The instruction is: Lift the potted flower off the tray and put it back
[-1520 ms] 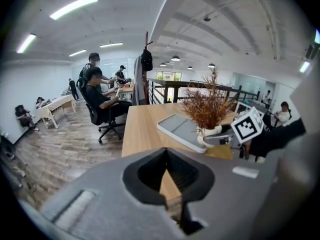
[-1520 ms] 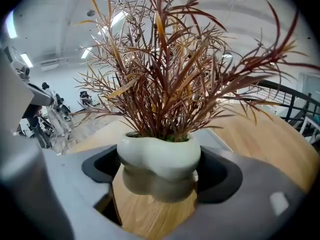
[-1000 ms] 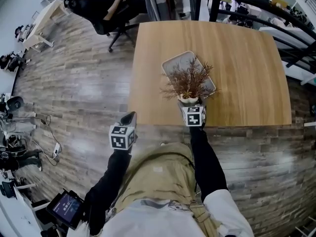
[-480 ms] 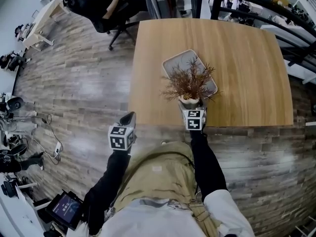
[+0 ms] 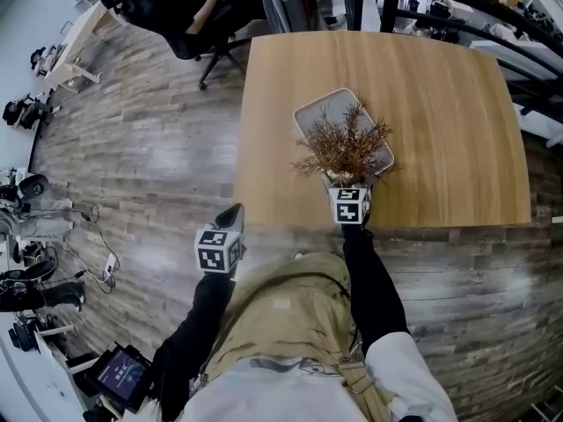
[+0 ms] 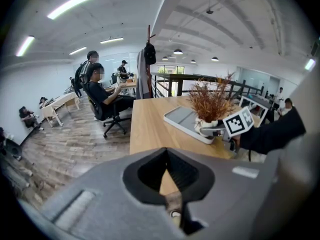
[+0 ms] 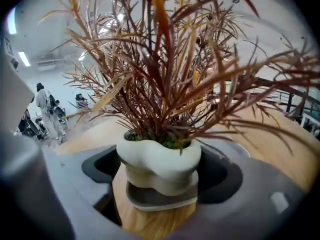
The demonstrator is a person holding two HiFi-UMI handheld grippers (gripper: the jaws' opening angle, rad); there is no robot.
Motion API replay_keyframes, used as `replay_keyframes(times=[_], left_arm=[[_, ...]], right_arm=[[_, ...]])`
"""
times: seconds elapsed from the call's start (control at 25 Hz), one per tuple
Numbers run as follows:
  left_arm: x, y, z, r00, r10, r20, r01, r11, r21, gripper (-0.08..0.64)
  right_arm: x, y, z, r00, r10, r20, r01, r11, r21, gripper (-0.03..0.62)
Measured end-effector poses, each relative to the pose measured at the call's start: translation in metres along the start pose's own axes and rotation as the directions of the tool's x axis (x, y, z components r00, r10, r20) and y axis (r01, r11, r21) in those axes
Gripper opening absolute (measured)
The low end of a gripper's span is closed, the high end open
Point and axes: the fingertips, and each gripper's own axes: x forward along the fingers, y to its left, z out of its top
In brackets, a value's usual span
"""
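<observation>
Potted flower gripped in right tongs by tray on table, left tongs closed.

Beyond your counter, a person sits in an office chair; cables trail across the plank floor.

Bench from above: its top is bare all round the tray, widest to the right and far side, narrower to the left. The potted flower, between the jaws of the right gripper at the tray's near end, spreads stiff branches over that end and the jaws; the tray's far end is bare. The left gripper, jaws together, hangs off the near left corner above the floor, nothing between it and the bench edge.
</observation>
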Motion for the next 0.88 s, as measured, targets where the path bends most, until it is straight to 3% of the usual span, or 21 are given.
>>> replay_keyframes(times=[0.32,0.64,0.76,0.88], left_arm=[[0.001,0.002,-0.002,1.000,0.004,0.001,-0.004,1.000,-0.014,0.002],[0.004,-0.033,0.012,0.997,-0.070,0.023,0.071,0.997,-0.030,0.002],[0.006,-0.048,0.017,0.994,-0.105,0.034,0.106,0.994,-0.032,0.002],[0.004,-0.062,0.029,0.989,-0.133,0.059,0.134,0.991,-0.024,0.002]], right_arm=[[0.005,-0.002,-0.005,0.999,0.013,-0.052,-0.015,0.999,-0.029,0.477],[-0.042,0.017,-0.012,0.992,0.055,-0.113,-0.056,0.998,-0.014,0.479],[-0.071,0.026,-0.013,0.990,0.036,-0.134,-0.040,0.999,-0.027,0.410],[-0.108,0.027,-0.007,0.986,-0.022,-0.167,0.016,0.999,-0.038,0.270]])
